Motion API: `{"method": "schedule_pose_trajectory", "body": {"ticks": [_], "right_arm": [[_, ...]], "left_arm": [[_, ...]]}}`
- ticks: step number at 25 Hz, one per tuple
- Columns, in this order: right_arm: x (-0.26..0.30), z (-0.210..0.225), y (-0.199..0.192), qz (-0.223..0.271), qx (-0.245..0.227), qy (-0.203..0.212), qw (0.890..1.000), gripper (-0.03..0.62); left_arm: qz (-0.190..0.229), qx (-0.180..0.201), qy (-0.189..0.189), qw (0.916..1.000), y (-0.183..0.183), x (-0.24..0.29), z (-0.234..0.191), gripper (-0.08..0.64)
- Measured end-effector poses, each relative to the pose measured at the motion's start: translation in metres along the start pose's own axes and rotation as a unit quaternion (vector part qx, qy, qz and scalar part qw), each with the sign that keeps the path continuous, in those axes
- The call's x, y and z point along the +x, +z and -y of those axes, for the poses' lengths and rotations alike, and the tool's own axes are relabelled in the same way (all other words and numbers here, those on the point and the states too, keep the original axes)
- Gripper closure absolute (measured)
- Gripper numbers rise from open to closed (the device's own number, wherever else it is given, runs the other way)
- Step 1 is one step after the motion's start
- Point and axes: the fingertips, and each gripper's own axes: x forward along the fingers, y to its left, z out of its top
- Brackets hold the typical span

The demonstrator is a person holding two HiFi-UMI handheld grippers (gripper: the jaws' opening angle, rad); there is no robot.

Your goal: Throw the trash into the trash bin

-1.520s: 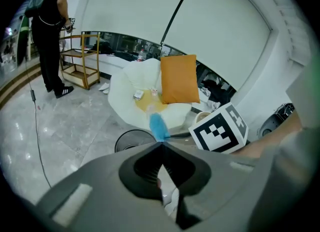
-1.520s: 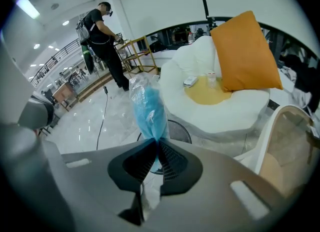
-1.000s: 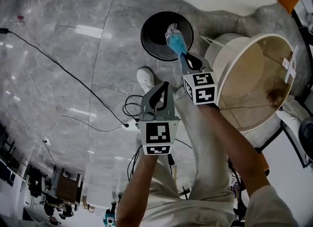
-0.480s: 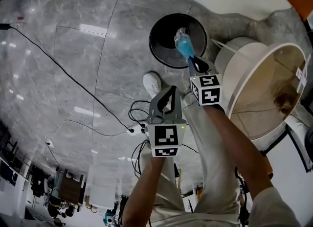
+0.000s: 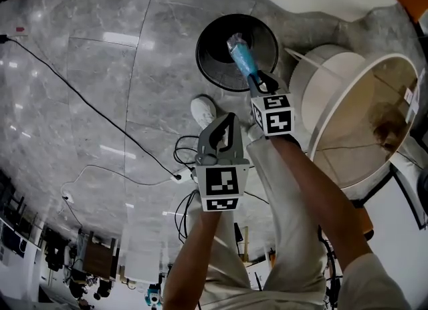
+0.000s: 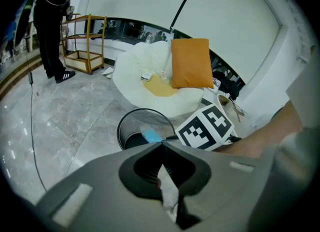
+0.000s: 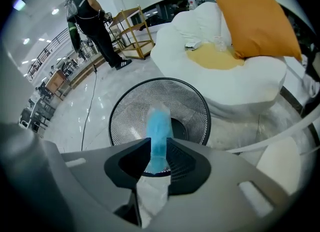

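Note:
A black mesh trash bin [image 5: 207,35] stands on the grey marble floor, and it shows in the right gripper view [image 7: 120,111] and the left gripper view [image 6: 127,126] too. My right gripper [image 5: 256,80] hangs right over its mouth, pointing steeply down. A blue wrapper [image 5: 241,57] sticks out past its tips above the bin. The jaws of this gripper [image 7: 160,148] have just been opening a little, and the wrapper [image 7: 158,131] still fills the gap and touches both tips. My left gripper [image 5: 226,118] is shut, nearer me beside the bin [image 6: 161,145].
A round white tub-like table [image 5: 314,81] stands right of the bin. A white beanbag [image 7: 225,76] with an orange cushion [image 7: 255,21] lies behind it. Cables [image 5: 187,148] and my white shoe [image 5: 202,110] are below the left gripper. A person [image 7: 95,16] stands far off.
Both grippers have sunk toward the floor. The right one has carried the blue wrapper lower over the bin's mouth. The wrapper stays at its tips.

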Motion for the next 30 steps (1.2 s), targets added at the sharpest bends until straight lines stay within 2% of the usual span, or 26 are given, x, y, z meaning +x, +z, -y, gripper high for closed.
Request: {"method": "schedule_pose_trajectory", "body": {"ticks": [4,8,13,14,23,30], "right_arm": [[-0.008,-0.004,0.003,0.003,-0.007,0.008,1.000,0.451],[-0.018,-0.004,0.006,0.008,-0.006,0.009,1.000,0.451],[-0.039,-0.012,0.014,0.021,-0.010,0.018,1.000,0.495],[-0.045,-0.015,0.017,0.025,-0.010,0.022,0.999,0.565],[-0.106,-0.031,0.039,0.067,0.012,0.048,0.997,0.569],[-0.164,-0.029,0.045,0.100,0.047,0.054,0.992,0.567]], "left_arm": [[0.003,0.002,0.003,1.0000,0.006,-0.003,-0.001,0.558],[0.003,0.008,0.001,1.0000,0.011,-0.005,0.005,0.560],[-0.001,0.017,-0.003,0.9999,0.013,-0.010,0.016,0.560],[0.000,0.018,-0.003,0.9998,0.014,-0.010,0.017,0.559],[-0.001,0.023,-0.005,0.9997,0.026,-0.024,0.034,0.559],[0.002,0.060,-0.019,0.9980,0.042,-0.035,0.064,0.560]]}}
